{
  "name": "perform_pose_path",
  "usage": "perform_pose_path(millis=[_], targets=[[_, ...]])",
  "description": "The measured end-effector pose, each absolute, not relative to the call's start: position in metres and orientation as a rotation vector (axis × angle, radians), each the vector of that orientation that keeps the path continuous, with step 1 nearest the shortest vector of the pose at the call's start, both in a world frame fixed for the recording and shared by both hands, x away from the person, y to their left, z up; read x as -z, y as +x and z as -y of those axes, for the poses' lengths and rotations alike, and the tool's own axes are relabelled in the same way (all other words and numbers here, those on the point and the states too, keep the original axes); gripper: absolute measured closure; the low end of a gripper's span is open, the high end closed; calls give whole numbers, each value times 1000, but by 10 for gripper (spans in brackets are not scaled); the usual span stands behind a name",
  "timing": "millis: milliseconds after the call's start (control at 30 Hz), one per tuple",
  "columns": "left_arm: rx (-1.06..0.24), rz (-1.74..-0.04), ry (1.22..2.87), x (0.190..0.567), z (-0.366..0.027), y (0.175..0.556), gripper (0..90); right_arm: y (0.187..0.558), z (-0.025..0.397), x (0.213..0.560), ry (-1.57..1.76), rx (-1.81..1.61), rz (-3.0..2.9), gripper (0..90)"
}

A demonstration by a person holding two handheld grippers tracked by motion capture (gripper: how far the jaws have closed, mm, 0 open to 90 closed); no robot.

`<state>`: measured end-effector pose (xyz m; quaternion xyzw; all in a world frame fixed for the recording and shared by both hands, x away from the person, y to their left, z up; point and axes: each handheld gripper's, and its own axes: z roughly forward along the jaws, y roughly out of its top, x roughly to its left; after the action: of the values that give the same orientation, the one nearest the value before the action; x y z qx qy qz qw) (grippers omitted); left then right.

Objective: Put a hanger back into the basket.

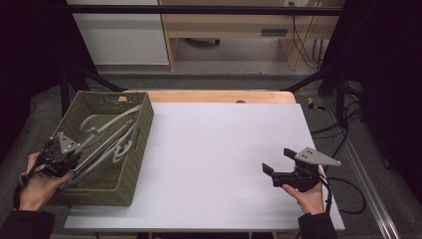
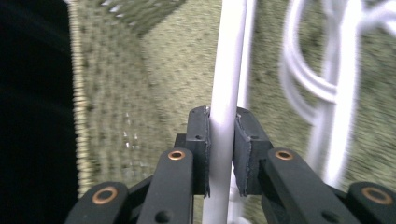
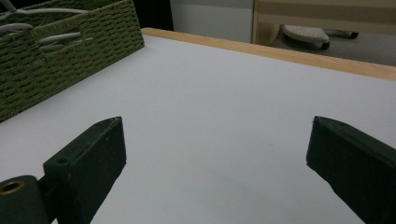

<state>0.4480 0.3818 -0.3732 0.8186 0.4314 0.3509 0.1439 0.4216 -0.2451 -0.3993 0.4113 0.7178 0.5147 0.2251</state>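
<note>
My left gripper pinches a white plastic hanger by its straight bar in the woven basket — light, stiff, slippery, tangle-prone — while my right gripper waits spread.

The rectangular woven wicker basket at nine o'clock is olive green with a fine ribbed weave pattern. The curved plastic coat hangers in it are plain pale grey-white. The flat table sheet is an unpatterned pale lavender-white, edged at twelve o'clock by a light-wood tabletop strip. The left gripper is matt black with copper-coloured rivets; the right gripper is black too.
</note>
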Motion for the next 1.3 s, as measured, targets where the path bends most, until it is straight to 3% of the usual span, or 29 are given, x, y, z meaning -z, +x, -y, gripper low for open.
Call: perform_pose_path(millis=[333,700,1033,1300], targets=[[-936,-1126,2204,348,-362,429,594,421,245,399,1135,-1423,-1980,51],[-876,-935,1972,328,-311,410,349,420,245,397,1139,-1442,-1966,50],[-629,-819,1774,341,-267,403,199,417,248,395,1127,-1456,-1959,46],[-557,-816,1786,365,-249,402,135,416,251,397,1125,-1464,-1956,45]])
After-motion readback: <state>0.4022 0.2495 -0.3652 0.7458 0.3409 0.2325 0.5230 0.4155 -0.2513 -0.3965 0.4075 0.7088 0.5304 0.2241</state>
